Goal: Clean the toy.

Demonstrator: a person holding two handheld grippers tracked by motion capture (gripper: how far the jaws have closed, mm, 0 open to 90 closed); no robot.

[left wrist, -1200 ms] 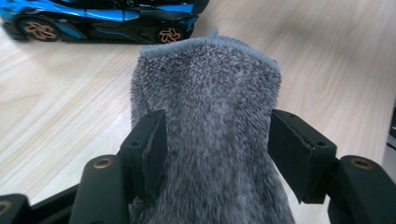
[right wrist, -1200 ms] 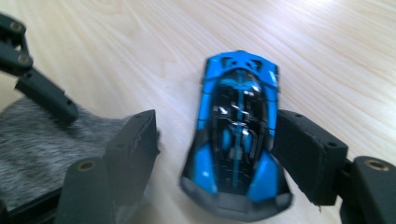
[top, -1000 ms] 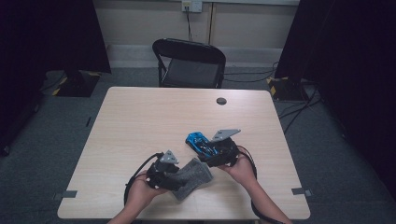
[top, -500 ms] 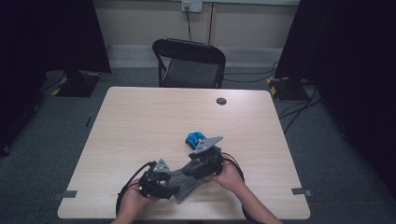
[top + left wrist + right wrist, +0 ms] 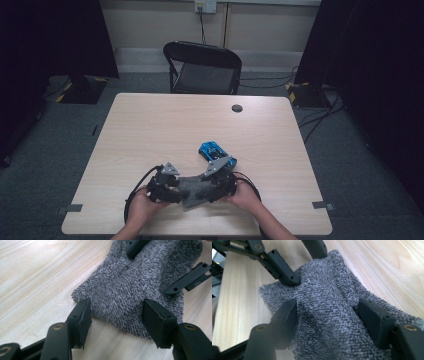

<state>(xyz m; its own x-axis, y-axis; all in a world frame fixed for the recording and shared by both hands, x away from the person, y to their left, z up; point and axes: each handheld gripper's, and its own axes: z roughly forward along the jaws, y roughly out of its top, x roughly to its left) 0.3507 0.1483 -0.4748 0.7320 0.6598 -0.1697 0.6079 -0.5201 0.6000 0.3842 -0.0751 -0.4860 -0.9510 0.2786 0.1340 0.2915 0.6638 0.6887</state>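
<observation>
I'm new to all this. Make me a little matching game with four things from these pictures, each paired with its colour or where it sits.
Things:
1. cloth
2. toy car
3. chair
4. round cap

Descriptions:
A. black, standing on the floor beyond the table's far edge
B. blue, on the table just beyond the grippers
C. fuzzy grey, lying between both pairs of jaws
D. small and dark, near the table's far edge

Pairs: 1-C, 2-B, 3-A, 4-D
</observation>
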